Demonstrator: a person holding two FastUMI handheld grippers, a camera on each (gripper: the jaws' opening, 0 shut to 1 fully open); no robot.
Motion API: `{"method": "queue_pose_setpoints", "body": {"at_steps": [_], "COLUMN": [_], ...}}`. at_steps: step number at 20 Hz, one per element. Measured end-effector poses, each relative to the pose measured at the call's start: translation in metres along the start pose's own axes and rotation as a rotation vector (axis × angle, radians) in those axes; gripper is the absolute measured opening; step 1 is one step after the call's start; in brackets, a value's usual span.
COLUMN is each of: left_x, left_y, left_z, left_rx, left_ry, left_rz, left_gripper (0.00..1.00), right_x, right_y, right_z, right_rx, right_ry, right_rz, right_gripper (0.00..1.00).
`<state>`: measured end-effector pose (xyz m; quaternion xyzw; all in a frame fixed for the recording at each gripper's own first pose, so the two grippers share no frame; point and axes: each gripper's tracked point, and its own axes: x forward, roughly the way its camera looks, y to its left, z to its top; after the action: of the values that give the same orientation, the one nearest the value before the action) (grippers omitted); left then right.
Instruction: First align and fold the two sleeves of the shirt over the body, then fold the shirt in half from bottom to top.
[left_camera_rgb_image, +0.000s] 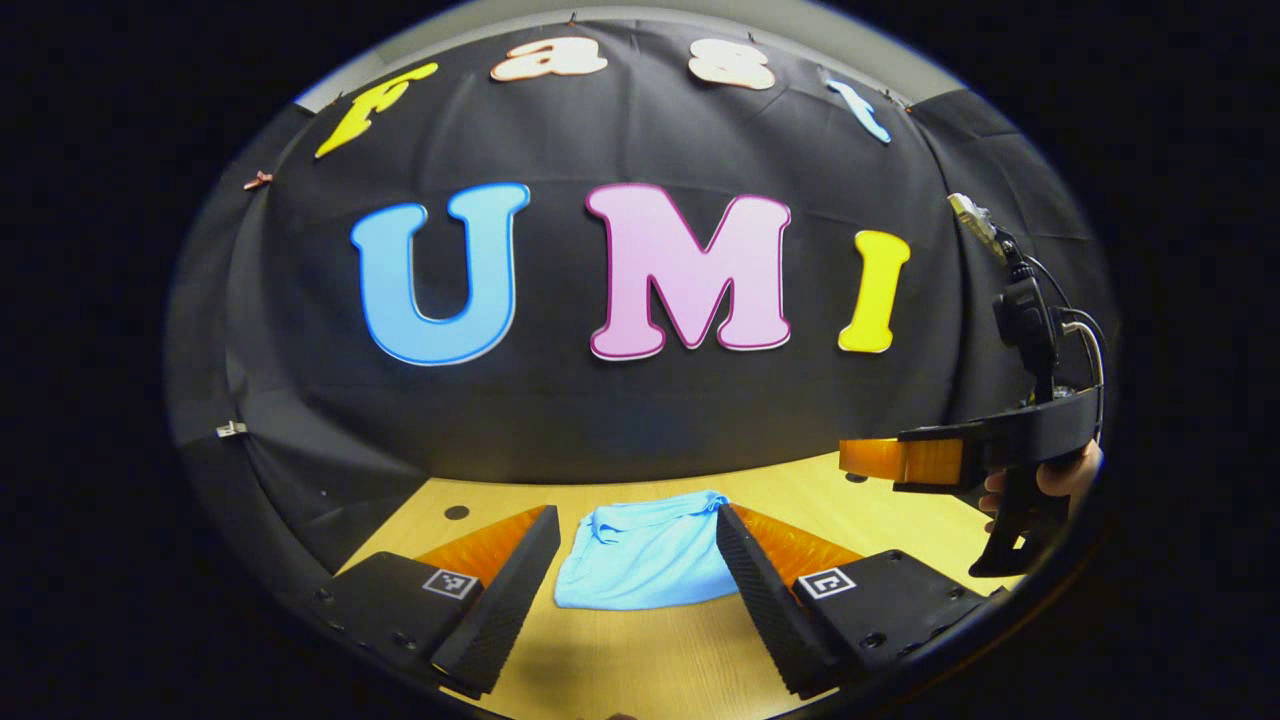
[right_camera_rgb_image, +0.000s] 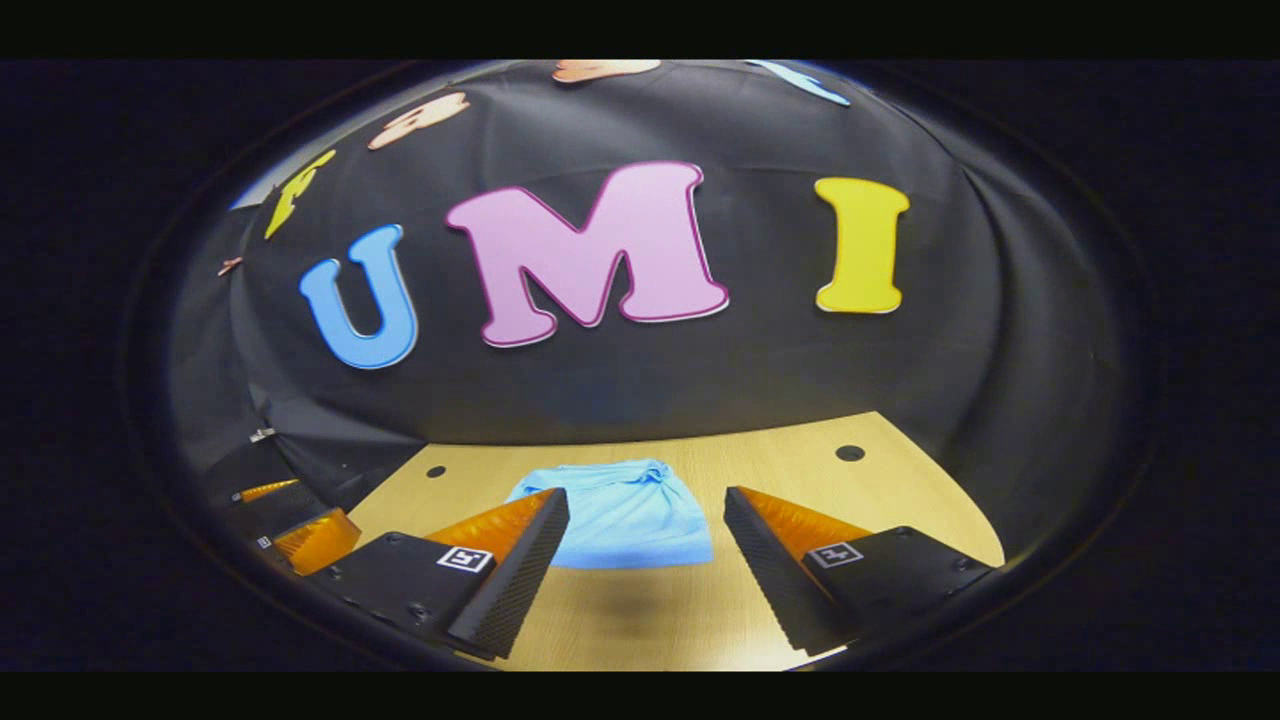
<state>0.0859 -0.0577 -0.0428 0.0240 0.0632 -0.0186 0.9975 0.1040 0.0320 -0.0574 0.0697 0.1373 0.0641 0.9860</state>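
Observation:
A light blue shirt lies folded into a compact bundle on the wooden table, with its collar toward the far side. My left gripper hovers open just in front of it, one finger on each side and nothing held. The right gripper, held by a hand, hangs above the table to the right. In the right gripper view the shirt lies ahead, and my right gripper is open and empty, with its left finger overlapping the shirt's near left corner. The left gripper shows at the far left.
The table has small dark holes near its back edge. Black cloth forms the wall right behind the table. Bare wood lies to the right of the shirt and in front of it.

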Motion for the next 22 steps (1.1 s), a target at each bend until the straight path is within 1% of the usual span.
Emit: {"method": "queue_pose_setpoints", "body": {"at_steps": [3, 5, 7, 9, 10, 11, 14, 16, 19, 21, 22], "left_x": [-0.049, -0.082, -0.121, -0.144, -0.152, -0.160, -0.182, -0.190, -0.194, -0.195, -0.193], "left_y": [0.007, 0.011, 0.016, 0.020, 0.022, 0.024, 0.027, 0.025, 0.028, 0.027, 0.029], "left_z": [0.004, 0.005, -0.003, -0.009, -0.011, -0.011, -0.011, -0.014, -0.014, -0.015, -0.016], "left_rx": [-0.013, -0.005, -0.002, -0.015, -0.021, -0.025, -0.038, -0.041, -0.031, -0.067, -0.083], "left_ry": [-0.026, -0.045, -0.076, -0.090, -0.100, -0.111, -0.142, -0.151, -0.153, -0.162, -0.156], "left_rz": [0.011, 0.018, 0.029, 0.047, 0.058, 0.070, 0.086, 0.068, 0.061, 0.032, 0.031], "left_gripper": [1.00, 1.00, 1.00, 0.98, 1.00, 1.00, 1.00, 1.00, 1.00, 0.99, 1.00], "right_x": [-0.063, -0.098, -0.129, -0.151, -0.161, -0.172, -0.193, -0.201, -0.206, -0.203, -0.203], "right_y": [0.013, 0.018, 0.020, 0.023, 0.023, 0.024, 0.035, 0.042, 0.046, 0.048, 0.049], "right_z": [-0.005, -0.008, -0.016, -0.023, -0.026, -0.027, -0.036, -0.041, -0.041, -0.046, -0.052], "right_rx": [-0.018, -0.026, -0.024, -0.012, -0.010, -0.008, -0.009, -0.007, -0.024, -0.040, -0.039], "right_ry": [-0.054, -0.091, -0.107, -0.118, -0.128, -0.138, -0.163, -0.165, -0.169, -0.160, -0.144], "right_rz": [-0.009, -0.017, -0.027, -0.029, -0.033, -0.036, -0.016, -0.002, -0.001, -0.003, -0.001], "right_gripper": [0.98, 0.98, 0.98, 0.98, 0.98, 0.98, 0.97, 0.98, 0.98, 0.98, 0.98]}}
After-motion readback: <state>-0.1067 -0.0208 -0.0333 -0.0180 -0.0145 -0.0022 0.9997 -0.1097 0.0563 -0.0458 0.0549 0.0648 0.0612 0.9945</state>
